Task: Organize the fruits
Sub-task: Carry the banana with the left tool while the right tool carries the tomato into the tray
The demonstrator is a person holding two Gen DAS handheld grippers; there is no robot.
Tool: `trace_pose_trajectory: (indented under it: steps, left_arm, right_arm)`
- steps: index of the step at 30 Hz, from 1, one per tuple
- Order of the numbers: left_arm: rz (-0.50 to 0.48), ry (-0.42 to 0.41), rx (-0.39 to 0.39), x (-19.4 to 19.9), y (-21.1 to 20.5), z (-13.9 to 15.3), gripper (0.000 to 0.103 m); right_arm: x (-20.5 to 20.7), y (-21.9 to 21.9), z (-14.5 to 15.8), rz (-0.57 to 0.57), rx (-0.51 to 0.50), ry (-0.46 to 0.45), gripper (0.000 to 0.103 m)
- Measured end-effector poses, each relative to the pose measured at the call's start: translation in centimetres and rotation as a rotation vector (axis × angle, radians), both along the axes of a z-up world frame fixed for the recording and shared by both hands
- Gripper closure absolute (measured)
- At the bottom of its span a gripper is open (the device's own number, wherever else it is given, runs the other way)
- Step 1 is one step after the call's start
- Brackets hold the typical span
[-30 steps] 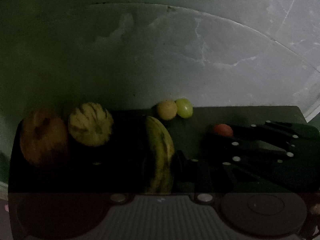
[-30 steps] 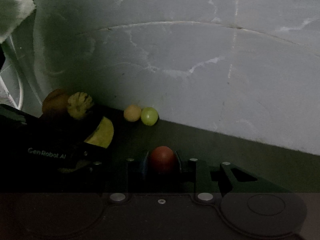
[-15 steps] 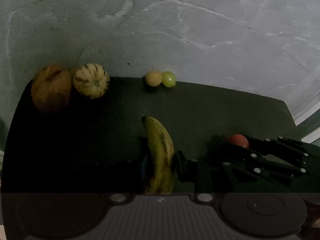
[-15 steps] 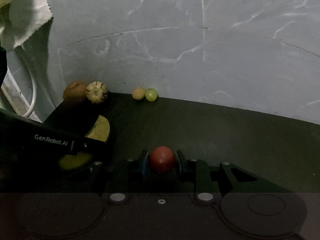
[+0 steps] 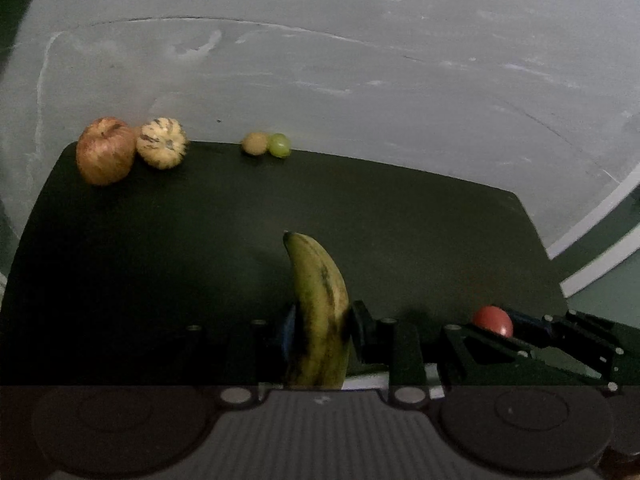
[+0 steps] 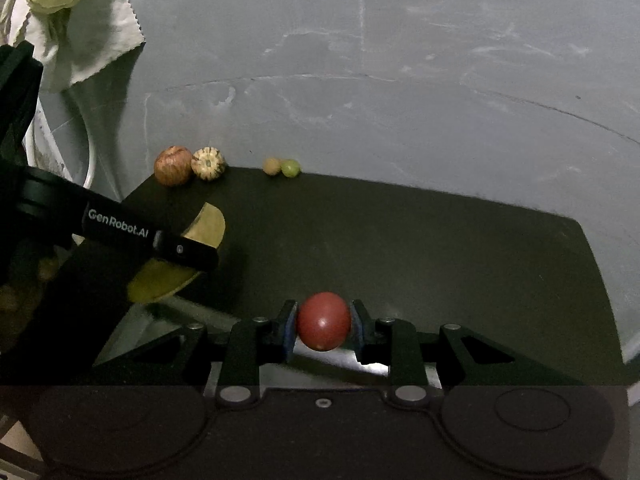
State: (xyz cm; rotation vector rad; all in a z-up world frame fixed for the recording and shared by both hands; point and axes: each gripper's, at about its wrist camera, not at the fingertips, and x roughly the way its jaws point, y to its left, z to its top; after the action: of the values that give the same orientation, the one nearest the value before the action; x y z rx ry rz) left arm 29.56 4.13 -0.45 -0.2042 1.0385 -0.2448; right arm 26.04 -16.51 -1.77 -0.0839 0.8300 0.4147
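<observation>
My left gripper is shut on a yellow-green banana and holds it above the dark table. The banana also shows in the right wrist view. My right gripper is shut on a round red fruit, also seen in the left wrist view. Against the back wall sit a red apple, a striped small gourd, a tan round fruit and a green round fruit.
A grey marbled wall rises right behind the table. A white cloth hangs at the upper left in the right wrist view, with a white cable below it. The table's right edge drops off.
Both grippers have drawn back and up from the back wall, each still holding its fruit. The fruits at the wall now look smaller and farther away.
</observation>
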Motion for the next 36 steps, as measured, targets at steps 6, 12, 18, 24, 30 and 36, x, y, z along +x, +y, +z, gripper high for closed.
trace_pose_trajectory:
  steps: [6, 12, 18, 24, 30, 36]
  left_arm:
    - [-0.055, 0.008, -0.008, -2.7, -3.5, 0.8, 0.071]
    - [-0.138, 0.041, -0.02, -5.2, -6.7, 0.3, 0.071]
    - [-0.24, 0.059, -0.004, -7.1, -10.2, 0.1, 0.071]
    - [-0.31, 0.105, 0.019, -8.6, -12.7, -0.9, 0.071]
    - [-0.342, 0.146, 0.05, -9.9, -14.4, -1.5, 0.071]
    - [-0.34, 0.162, 0.081, -9.7, -15.0, -2.2, 0.071]
  right_arm:
    - [-3.4, -2.3, -0.5, -0.023, 0.007, 0.038, 0.074]
    - [-6.5, -4.7, -0.8, -0.043, 0.006, 0.061, 0.074]
    - [-8.8, -7.0, -1.4, -0.076, 0.0, 0.101, 0.074]
    - [-10.4, -7.7, -1.8, -0.065, -0.014, 0.123, 0.074]
    - [-11.1, -8.0, -2.4, -0.057, -0.032, 0.14, 0.074]
    - [-11.4, -8.0, -3.0, -0.02, -0.034, 0.16, 0.074]
